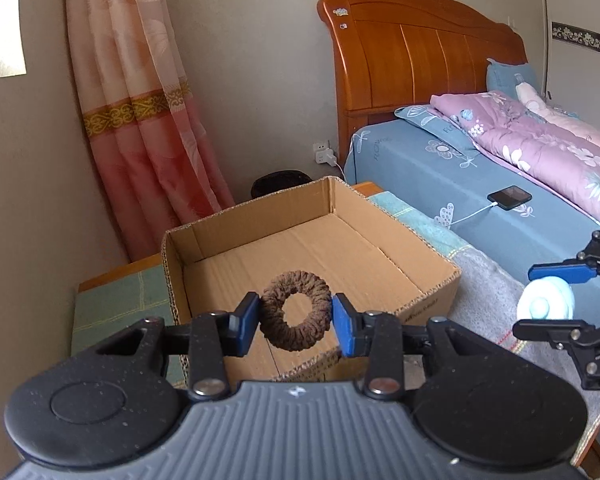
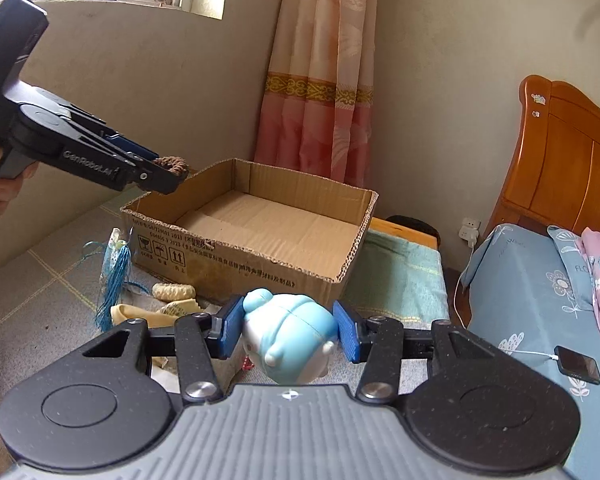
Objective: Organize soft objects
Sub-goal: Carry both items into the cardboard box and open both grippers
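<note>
The left gripper (image 1: 295,322) is pinching a brown scrunchie (image 1: 295,316) above the near edge of the open cardboard box (image 1: 380,216). The right gripper (image 2: 288,330) is squeezing a blue-and-white soft toy (image 2: 290,338), with the box at its twelve o'clock and the left gripper at its ten o'clock.

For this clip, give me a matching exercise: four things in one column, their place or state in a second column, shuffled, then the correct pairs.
Things:
1. brown scrunchie
2. blue and white toy
3. cardboard box
4. black phone

Places or states:
A. lying on the blue bedsheet, cable plugged in
B. held in the left gripper, above the box
C. open, nothing visible inside
D. held in the right gripper

Pairs: 1-B, 2-D, 3-C, 4-A
</note>
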